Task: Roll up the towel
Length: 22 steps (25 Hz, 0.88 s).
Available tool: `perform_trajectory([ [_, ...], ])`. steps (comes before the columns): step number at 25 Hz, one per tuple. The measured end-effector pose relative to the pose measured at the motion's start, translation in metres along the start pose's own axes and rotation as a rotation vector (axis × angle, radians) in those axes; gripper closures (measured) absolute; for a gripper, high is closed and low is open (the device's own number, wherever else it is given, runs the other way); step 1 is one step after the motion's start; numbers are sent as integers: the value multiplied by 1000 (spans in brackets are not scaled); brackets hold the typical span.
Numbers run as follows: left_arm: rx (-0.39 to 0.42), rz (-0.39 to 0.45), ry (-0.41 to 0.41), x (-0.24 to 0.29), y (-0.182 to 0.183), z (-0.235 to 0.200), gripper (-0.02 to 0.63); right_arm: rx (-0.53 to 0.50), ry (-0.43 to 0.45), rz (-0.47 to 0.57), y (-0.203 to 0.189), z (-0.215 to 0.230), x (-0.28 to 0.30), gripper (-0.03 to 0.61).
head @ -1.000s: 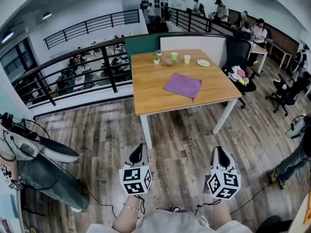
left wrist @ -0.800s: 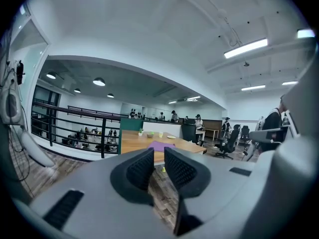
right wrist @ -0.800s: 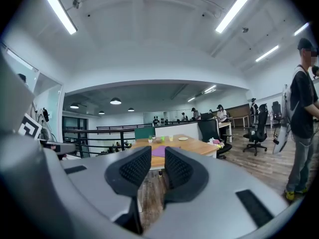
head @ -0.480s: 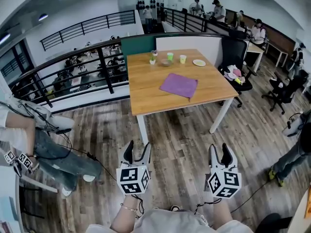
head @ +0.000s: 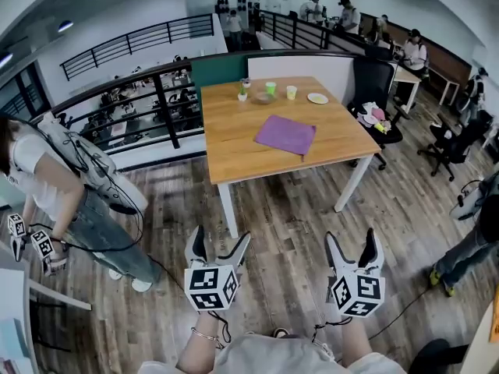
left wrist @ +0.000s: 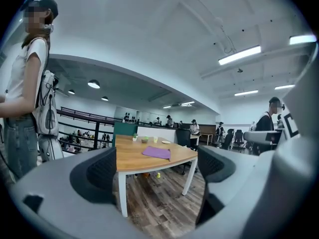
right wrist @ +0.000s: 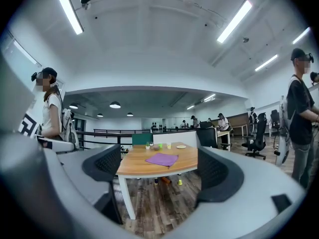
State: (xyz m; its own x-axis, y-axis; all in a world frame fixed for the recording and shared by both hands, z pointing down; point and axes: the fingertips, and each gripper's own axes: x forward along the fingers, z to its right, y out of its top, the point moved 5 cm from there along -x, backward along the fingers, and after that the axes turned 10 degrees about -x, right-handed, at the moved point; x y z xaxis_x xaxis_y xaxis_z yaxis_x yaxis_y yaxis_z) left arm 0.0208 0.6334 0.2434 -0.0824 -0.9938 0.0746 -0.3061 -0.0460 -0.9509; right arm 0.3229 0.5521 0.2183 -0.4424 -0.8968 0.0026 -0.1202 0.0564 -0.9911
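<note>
**Desk:** What are the two grippers doing?

**Photographer:** The left gripper [head: 220, 236] and the right gripper [head: 352, 237] are held side by side above the wood-plank floor [head: 296, 216]. Both point level toward twelve o'clock. Each has its jaws spread wide, having just been opening, and grips nothing. Only the distant table shows through each gap.

**Desk:** And the towel?

**Photographer:** The purple towel [head: 286, 134] lies flat and unrolled on the wooden table [head: 230, 150]. It is toward the right half of the tabletop. From the head view it sits at about twelve o'clock from the grippers, well apart from both.

**Desk:** Anything else on that table?

**Photographer:** A row stands along the far edge, from eleven to one o'clock of the towel. It is a small potted plant [head: 244, 92], a bowl [head: 262, 98], a green cup [head: 270, 89], a yellow cup [head: 291, 92] and a pale plate [head: 317, 98]. None touches the towel.

**Desk:** And around it?

**Photographer:** A person in a white top and jeans [head: 62, 185] stands at nine o'clock from the left gripper. A black railing [head: 117, 100] runs at ten o'clock. A black office chair [head: 376, 92] sits just beside the table at its two o'clock corner, and more people work at desks beyond
</note>
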Motion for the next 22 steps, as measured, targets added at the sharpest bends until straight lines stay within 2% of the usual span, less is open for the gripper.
perform_trajectory([
  [3, -6, 16, -11, -1, 1, -3, 82, -8, -8, 27, 0, -5, 1, 39],
  [6, -4, 30, -22, -6, 5, -12, 60, -14, -17, 41, 0, -18, -2, 6],
  [13, -16, 34, -18, 20, 17, -27, 58, 4, -34, 8, 1, -17, 24, 5],
  [22, 7, 0, -33, 38, 25, -50, 60, 30, -81, -33, -3, -27, 38, 18],
])
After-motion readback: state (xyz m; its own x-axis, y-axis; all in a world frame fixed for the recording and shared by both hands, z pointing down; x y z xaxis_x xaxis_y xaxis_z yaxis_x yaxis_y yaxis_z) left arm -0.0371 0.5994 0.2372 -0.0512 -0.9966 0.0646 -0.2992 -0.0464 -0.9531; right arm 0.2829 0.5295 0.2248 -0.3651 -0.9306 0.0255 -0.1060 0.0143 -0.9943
